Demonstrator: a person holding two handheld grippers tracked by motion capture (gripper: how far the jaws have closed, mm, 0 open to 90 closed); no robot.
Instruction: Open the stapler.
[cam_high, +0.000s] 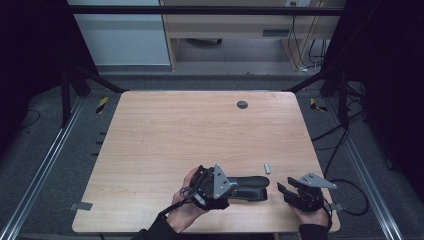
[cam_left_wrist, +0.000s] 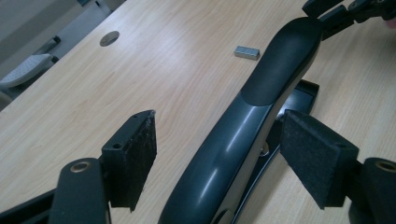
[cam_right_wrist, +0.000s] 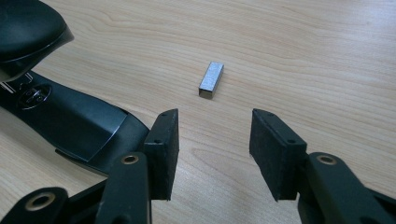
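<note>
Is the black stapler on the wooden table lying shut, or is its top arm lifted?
Lifted: the black stapler's glossy top arm stands raised off its base at the front end, leaving a gap.

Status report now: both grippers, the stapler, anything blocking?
Left gripper open, jaws either side of stapler. Right gripper open, empty, beside stapler's front, staple block ahead on table. Nothing in the way.

- The long black plastic stapler runs off the bottom edge of the left gripper view, its rear end cut off.
- In the high view, the left gripper covers the stapler's rear.
- The small grey metal staple block is too small there to make out.
</note>
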